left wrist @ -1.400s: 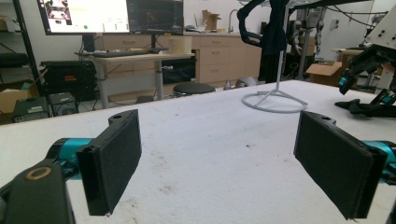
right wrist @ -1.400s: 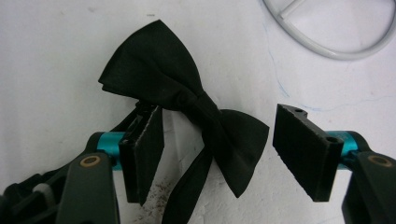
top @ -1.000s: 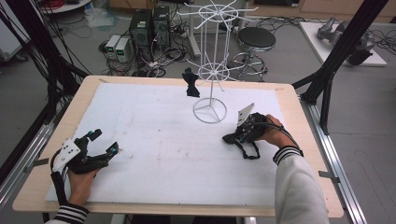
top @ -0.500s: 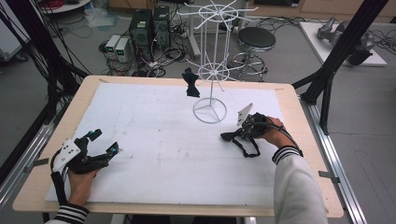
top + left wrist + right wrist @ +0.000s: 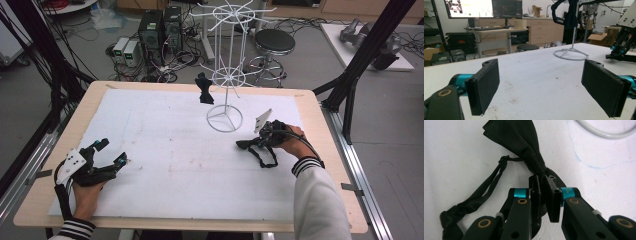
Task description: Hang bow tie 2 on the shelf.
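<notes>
The right gripper (image 5: 246, 145) lies low on the white mat (image 5: 165, 150), right of centre, its jaws pinched together on the knot of a black bow tie (image 5: 524, 147). In the right gripper view the pads clamp the tie's narrow middle; one wing fans out above them, and the thin black strap (image 5: 484, 187) loops away to the left, flat on the mat. They have just been closing, with the tie between them.

Just beyond this gripper stands the white wire rack (image 5: 225, 75), its ring base (image 5: 224, 119) near the tie but apart from it. A second black bow tie (image 5: 204, 89) hangs from one of the rack's arms, above the mat's far edge.

The left gripper (image 5: 112, 155) rests near the mat's front left corner, jaws spread wide with nothing between the pads (image 5: 485, 86) (bare mat shows through the gap). Between the two grippers the mat is one broad open stretch. The wooden table edge (image 5: 320, 125) runs just to the right of the right hand (image 5: 295, 142).
</notes>
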A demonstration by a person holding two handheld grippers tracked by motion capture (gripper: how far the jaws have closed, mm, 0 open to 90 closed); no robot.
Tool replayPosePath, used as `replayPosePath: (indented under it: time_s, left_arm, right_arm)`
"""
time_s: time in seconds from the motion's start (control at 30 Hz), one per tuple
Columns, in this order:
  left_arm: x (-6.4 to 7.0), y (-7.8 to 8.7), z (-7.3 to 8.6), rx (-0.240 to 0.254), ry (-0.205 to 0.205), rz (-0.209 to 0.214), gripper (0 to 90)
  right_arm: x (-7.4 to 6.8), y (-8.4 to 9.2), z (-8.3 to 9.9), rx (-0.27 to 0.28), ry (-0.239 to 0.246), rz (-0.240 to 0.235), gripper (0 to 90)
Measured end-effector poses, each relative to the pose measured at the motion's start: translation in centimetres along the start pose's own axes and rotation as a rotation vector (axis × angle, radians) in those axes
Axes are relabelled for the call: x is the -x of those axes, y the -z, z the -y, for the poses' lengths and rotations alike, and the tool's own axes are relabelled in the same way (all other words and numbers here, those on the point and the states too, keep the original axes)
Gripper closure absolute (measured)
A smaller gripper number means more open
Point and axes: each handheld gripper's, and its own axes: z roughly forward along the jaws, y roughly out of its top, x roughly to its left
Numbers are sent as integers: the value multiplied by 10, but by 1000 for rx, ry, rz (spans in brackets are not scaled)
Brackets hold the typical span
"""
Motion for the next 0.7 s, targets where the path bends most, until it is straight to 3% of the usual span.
replayPosePath:
  time_s: [0.7]
  left_arm:
    - [0,0,0,1,-2,-3,155]
  right_arm:
    - [-1,33,1,176,-89,35,841]
